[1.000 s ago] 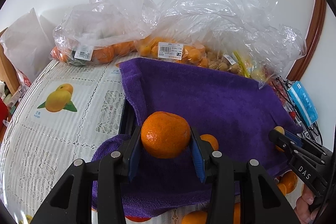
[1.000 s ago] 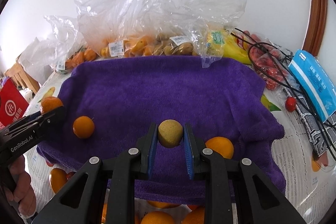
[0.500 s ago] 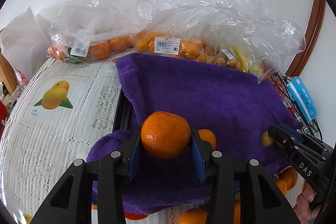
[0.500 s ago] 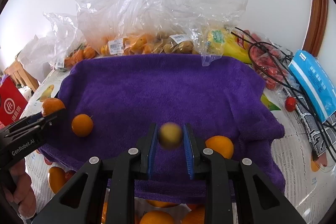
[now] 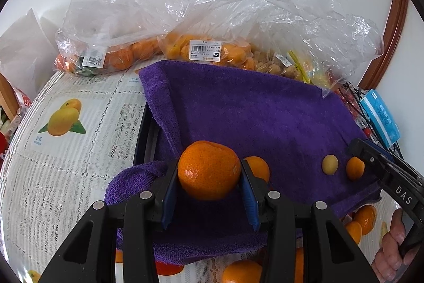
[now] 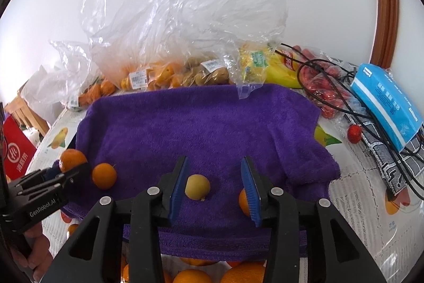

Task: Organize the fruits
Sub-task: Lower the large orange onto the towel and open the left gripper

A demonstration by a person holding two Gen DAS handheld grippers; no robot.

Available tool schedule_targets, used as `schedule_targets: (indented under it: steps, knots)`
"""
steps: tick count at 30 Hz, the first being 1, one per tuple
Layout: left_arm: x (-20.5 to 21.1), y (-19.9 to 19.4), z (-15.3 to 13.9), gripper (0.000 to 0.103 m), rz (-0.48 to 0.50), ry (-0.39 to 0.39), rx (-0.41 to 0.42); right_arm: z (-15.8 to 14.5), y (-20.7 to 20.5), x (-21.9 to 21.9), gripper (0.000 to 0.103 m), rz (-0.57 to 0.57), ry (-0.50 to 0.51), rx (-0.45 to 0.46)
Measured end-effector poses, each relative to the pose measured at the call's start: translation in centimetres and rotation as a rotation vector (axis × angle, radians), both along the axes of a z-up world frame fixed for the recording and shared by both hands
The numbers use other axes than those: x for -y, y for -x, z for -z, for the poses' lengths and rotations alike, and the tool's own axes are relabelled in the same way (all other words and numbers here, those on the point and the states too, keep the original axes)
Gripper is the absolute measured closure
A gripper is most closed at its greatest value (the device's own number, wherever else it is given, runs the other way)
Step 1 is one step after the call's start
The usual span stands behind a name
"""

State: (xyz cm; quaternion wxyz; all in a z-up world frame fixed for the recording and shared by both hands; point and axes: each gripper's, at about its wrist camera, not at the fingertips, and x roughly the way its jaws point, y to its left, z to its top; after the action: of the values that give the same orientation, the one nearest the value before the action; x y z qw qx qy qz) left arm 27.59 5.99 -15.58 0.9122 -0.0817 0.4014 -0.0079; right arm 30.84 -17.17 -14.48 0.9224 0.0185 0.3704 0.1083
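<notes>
- Since 1 second ago, the small yellow fruit [image 6: 197, 187] has left the right gripper [image 6: 214, 187]: then it sat pinched between the blue pads, now it lies on the purple towel [image 6: 201, 123] between them, close to the left-hand pad, with open space to the right-hand one.
- Right gripper's jaws are opening, with the yellow fruit between them but no pad pressing on it.
- Seen from the left wrist camera, that same yellow fruit [image 5: 330, 164] rests on the towel [image 5: 265, 118] just beside a small orange fruit [image 5: 355, 168], near the tip of the right gripper [image 5: 356, 147].
- Left gripper [image 5: 209, 177] shows no change from 1 second ago: its 2 blue pads clamp a mandarin [image 5: 209, 170], round, bright orange, with a dimpled, glossy peel, held above the towel's near edge.
- Behind the held mandarin, a second small orange fruit [image 5: 258, 167] lies on the towel, partly hidden by the right-hand pad.
- From the right wrist camera, the left gripper [image 6: 76, 167] carries the mandarin [image 6: 72, 158] at the towel's left edge, with a small orange fruit [image 6: 104, 175] just beside its tip.
- Another orange fruit [image 6: 243, 199] sits partly behind the right gripper's right-hand pad.
- More oranges [image 6: 238, 273] lie on the printed tablecloth [image 5: 66, 150] below the towel's near edge.
- Clear plastic bags [image 5: 238, 17] of fruit line the far side of the towel, against the wall.
- A hand [image 5: 394, 243] grips the right gripper's handle at the lower right of the left wrist view.
</notes>
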Motion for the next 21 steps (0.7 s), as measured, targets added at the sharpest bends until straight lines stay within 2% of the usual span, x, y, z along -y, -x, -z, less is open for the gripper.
schedule_targets:
  steps: [4, 7, 8, 21]
  knots:
    - [0.1, 0.1, -0.2, 0.061, 0.010, 0.004, 0.006, -0.1, 0.0, 0.4, 0.056, 0.012, -0.015, 0.007]
    - [0.2, 0.4, -0.6, 0.048, 0.014, 0.002, 0.024, -0.2, 0.0, 0.5, 0.055, 0.016, -0.027, 0.009]
    - [0.1, 0.5, -0.8, 0.047, 0.014, 0.006, 0.032, -0.2, 0.0, 0.5, 0.054, 0.016, -0.028, 0.010]
    - [-0.8, 0.7, -1.5, 0.044, -0.035, 0.017, 0.057, -0.8, 0.9, 0.5, 0.051, 0.032, -0.009, 0.062]
